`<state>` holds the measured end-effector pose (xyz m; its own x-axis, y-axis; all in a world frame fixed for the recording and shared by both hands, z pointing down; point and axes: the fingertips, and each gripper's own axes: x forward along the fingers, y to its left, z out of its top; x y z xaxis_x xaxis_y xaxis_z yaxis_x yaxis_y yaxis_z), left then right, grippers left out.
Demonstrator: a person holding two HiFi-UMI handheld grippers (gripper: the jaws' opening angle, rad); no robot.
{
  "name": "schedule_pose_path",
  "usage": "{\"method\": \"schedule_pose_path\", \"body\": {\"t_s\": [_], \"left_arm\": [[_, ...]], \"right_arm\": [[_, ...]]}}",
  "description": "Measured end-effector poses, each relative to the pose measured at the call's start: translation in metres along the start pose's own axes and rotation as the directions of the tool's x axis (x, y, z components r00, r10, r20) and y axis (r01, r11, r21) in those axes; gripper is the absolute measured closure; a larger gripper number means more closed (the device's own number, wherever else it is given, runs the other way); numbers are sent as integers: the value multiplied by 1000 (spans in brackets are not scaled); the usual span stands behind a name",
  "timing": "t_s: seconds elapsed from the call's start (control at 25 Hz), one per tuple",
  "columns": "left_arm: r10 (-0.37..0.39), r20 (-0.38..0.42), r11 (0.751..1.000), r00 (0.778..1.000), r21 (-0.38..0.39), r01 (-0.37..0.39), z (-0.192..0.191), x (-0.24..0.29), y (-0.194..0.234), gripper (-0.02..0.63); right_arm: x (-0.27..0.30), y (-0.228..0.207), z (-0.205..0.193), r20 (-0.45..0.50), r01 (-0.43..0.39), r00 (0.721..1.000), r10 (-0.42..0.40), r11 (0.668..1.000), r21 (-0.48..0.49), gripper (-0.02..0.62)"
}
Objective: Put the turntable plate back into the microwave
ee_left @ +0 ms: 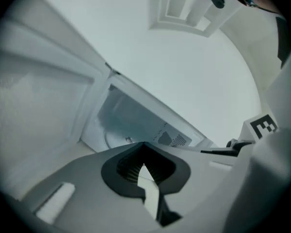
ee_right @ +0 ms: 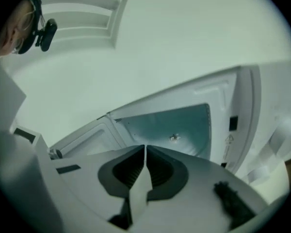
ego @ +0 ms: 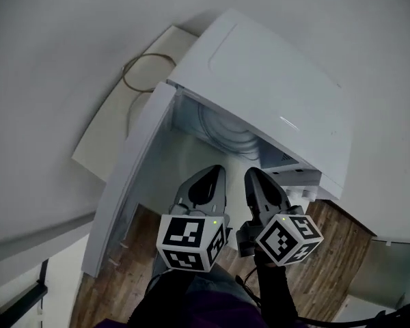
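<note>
Left gripper [ego: 215, 173] and right gripper [ego: 251, 175] are both clamped together, empty; just ahead, the round turntable plate [ego: 225, 132] lies flat inside the microwave [ego: 273, 80].

Microwave [ego: 273, 80] sits on table [ego: 113, 132], w/ door [ego: 133, 176] swung open to the left. Turntable plate [ego: 225, 132] lies inside the cavity, on its bottom. Cable loop [ego: 147, 70] is on the table, behind the microwave's left corner. In front of the opening, side by side: left hand-held gripper [ego: 215, 173] nearer the door, right hand-held gripper [ego: 253, 176] beside it, both apart from the plate. Floor [ego: 335, 251] below.
</note>
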<state>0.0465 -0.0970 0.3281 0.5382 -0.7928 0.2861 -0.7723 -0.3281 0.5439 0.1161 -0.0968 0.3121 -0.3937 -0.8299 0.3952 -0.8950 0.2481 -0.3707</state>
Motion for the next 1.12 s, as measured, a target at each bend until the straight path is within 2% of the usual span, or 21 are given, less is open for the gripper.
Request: {"method": "schedule_pose_path", "body": {"t_s": [0.2, 0.36, 0.52, 0.76, 1.0, 1.12], "left_arm": [[3, 111, 987, 994, 159, -20, 46, -30, -30, 601], [-28, 232, 954, 972, 296, -43, 93, -49, -56, 601], [-59, 295, 923, 954, 379, -60, 116, -66, -81, 601], [-67, 345, 895, 936, 436, -96, 131, -85, -104, 601], [-100, 417, 869, 903, 479, -125, 150, -100, -122, 601], [-118, 441, 861, 890, 492, -130, 156, -106, -129, 601]], "right_arm": [[-30, 32, 39, 74, -43, 996, 52, 991, -123, 577], [-48, 57, 73, 170, -68, 980, 101, 980, -187, 581], [-67, 76, 100, 229, -77, 964, 134, 967, -244, 583], [-83, 87, 118, 288, -65, 946, 152, 955, -289, 584], [-104, 103, 138, 378, -4, 911, 167, 918, -397, 584], [-110, 109, 141, 393, 20, 904, 170, 900, -436, 584]]}}
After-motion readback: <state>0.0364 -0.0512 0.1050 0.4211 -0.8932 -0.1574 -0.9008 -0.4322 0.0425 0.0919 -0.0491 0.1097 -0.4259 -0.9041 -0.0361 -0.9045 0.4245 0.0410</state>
